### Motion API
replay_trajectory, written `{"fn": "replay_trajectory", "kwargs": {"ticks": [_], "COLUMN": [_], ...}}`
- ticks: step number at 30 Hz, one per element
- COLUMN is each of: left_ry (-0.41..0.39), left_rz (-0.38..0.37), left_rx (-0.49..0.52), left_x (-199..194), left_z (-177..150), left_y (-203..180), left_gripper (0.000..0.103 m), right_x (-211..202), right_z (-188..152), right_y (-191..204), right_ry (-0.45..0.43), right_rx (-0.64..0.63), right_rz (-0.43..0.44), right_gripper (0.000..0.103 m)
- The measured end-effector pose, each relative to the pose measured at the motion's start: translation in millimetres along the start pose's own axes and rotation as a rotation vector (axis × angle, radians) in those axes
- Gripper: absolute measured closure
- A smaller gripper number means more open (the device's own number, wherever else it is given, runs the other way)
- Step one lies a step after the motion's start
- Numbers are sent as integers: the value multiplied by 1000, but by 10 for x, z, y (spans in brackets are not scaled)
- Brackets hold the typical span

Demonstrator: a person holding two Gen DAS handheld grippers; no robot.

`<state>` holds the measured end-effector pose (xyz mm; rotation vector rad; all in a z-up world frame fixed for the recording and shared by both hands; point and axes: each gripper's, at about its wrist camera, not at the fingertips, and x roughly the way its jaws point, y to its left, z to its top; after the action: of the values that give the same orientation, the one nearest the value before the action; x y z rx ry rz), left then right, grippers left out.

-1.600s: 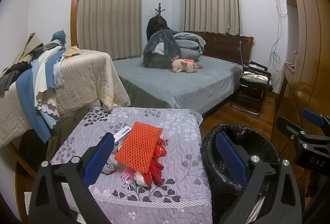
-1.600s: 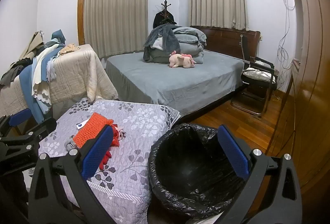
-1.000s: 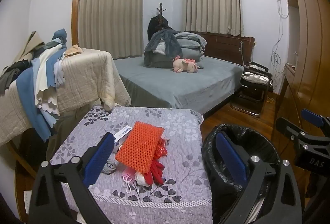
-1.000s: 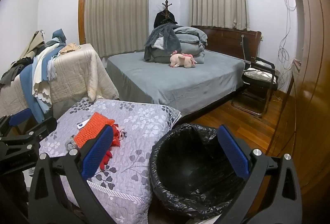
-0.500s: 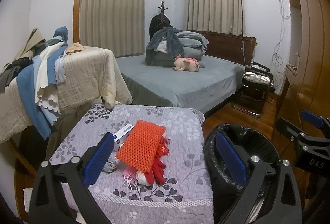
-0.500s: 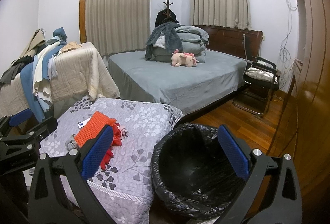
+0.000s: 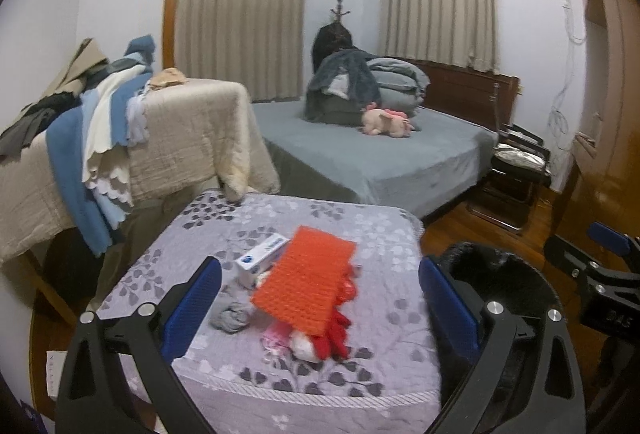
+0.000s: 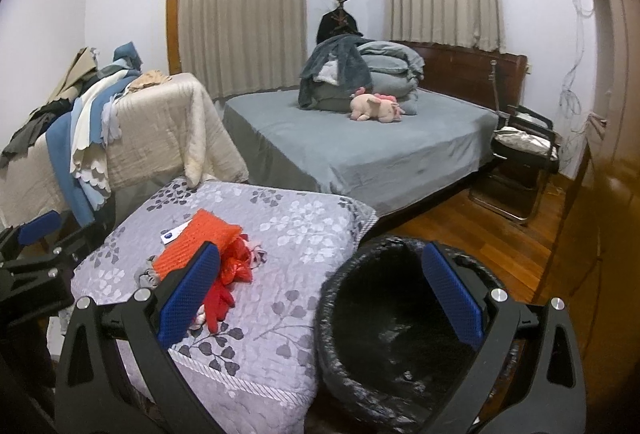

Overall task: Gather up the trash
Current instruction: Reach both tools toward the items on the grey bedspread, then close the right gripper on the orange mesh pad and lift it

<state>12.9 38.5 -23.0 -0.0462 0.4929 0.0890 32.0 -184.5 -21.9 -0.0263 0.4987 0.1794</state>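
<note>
- Nearest us, our left gripper stands with its blue pads spread wide and holds nothing; it hovers above the front part of the quilted table.
- Our right gripper is likewise spread wide and empty, straddling the table's right edge and the bin.
- The trash pile sits left of the table's middle: an orange mesh pad lies on top, over a red glove, with a grey wad just beside it on the left and a white box touching its far edge.
- Bare quilt surrounds the pile on its right and far sides.
- The black-lined bin stands close against the table's right side, mouth open upward.
- Beyond the bin, wooden floor runs open toward a black chair.
- Farther back, the grey bed carries a pink plush toy.
</note>
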Motion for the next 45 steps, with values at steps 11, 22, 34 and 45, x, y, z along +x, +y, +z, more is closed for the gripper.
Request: {"fn": "replay_trajectory", "kwargs": {"ticks": [11, 22, 34, 45], "left_ry": [16, 47, 100, 118], "left_rz": [150, 195, 211, 203], "left_rx": [-21, -52, -67, -61], "left_x": [464, 848, 1151, 1208], "left_z": [-172, -272, -353, -364], "left_y": [706, 1135, 1371, 1356], "left_gripper": [6, 6, 6, 6], "right_x": [801, 1624, 2126, 2102], "right_z": [-17, -211, -404, -404], "right_y": [507, 1139, 1451, 1526], "right_ry": [53, 174, 297, 300], "right_rx": [-34, -104, -135, -156], "right_rz": [96, 161, 231, 327], "right_gripper": [5, 21, 43, 93]}}
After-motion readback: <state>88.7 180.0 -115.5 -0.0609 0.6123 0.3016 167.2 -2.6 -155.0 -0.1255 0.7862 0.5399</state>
